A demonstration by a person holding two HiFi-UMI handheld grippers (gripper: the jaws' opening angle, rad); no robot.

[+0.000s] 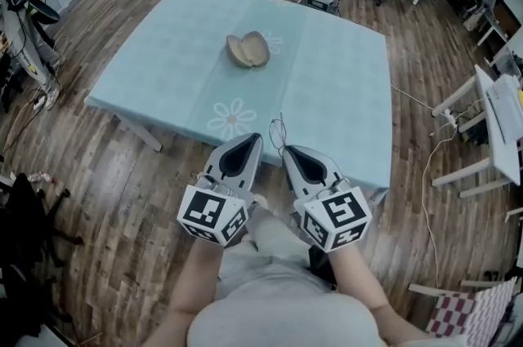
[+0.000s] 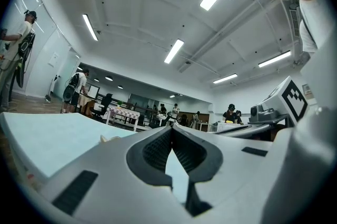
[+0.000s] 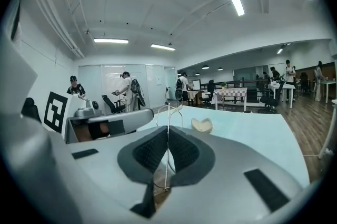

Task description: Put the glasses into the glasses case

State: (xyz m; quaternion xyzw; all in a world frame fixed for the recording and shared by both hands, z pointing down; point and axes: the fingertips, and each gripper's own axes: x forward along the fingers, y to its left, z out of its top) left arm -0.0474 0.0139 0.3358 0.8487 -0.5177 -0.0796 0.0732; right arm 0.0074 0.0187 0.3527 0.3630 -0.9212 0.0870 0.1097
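The thin-framed glasses (image 3: 168,112) are pinched upright between the pressed-together jaws of the right gripper (image 1: 288,149), seemingly for carrying to the glasses case (image 1: 248,50), which is laid open on the table (image 1: 343,92), well ahead. The left gripper (image 1: 255,138) is held alongside, jaws closed on nothing.

Nothing readable anywhere tbh, only black-and-white square markers on the white cubes of the left gripper (image 1: 257,138) and right gripper (image 1: 287,149).
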